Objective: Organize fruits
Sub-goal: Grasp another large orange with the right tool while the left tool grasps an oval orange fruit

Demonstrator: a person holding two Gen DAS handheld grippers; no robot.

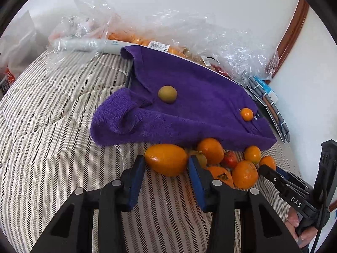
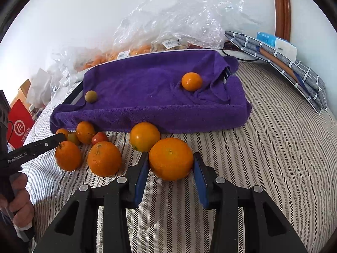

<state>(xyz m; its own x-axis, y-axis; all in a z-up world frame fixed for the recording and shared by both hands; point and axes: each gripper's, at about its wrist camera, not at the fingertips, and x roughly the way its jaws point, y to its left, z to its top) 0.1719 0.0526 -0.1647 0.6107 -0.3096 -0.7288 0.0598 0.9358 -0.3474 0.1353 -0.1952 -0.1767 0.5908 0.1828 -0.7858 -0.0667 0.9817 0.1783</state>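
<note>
My left gripper has its jaws closed against the sides of an oval orange fruit lying on the striped bedspread. My right gripper has its jaws against a large round orange on the bedspread. A tray covered by a purple towel lies behind; on it sit a small green-brown fruit and a small orange. Several loose oranges, one yellow-orange fruit and a small red fruit lie in front of the tray.
Crinkled clear plastic bags with packed fruit lie behind the tray by the white wall. Checked folded items lean at the right. A red packet sits at the left. A wooden frame stands at the back right.
</note>
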